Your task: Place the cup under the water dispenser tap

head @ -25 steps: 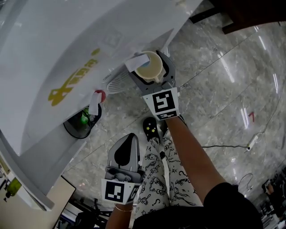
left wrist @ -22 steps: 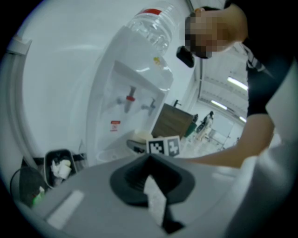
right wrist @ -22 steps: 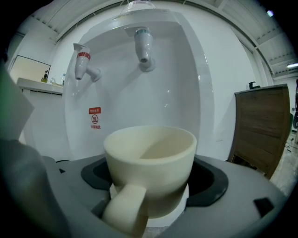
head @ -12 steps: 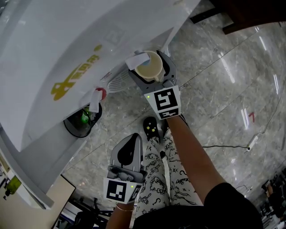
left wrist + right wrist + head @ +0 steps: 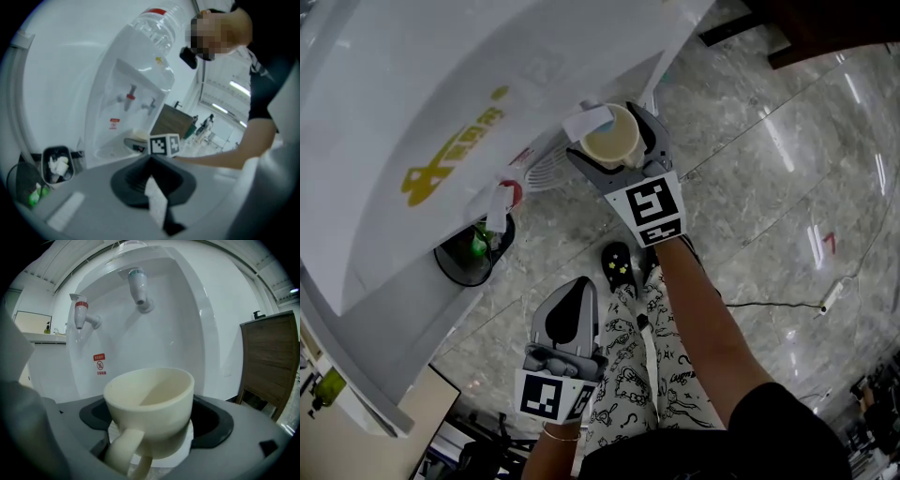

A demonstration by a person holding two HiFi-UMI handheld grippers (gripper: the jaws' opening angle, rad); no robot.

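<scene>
A cream cup [image 5: 611, 139] [image 5: 150, 408] with its handle toward the camera sits between the jaws of my right gripper [image 5: 614, 141] [image 5: 152, 427]. Those jaws are opening, and dark gaps show on both sides of the cup. It stands in front of the white water dispenser [image 5: 441, 103], directly below the teal-capped tap [image 5: 138, 287] [image 5: 586, 124]. A red-capped tap [image 5: 80, 310] [image 5: 508, 199] is to its left. My left gripper [image 5: 575, 291] [image 5: 150, 164] hangs low and back, shut and empty.
A ribbed drip tray [image 5: 546, 173] lies left of the cup. A dark waste bin [image 5: 473, 253] [image 5: 56, 164] stands beside the dispenser's base. A wooden cabinet [image 5: 269, 362] is at the right. The person's patterned legs and shoe [image 5: 617, 267] and a floor cable [image 5: 778, 307] are below.
My right gripper has rolled a little, its marker cube now skewed, and its jaws stand slightly wider round the cup. The cup stays under the tap. My left gripper has not moved.
</scene>
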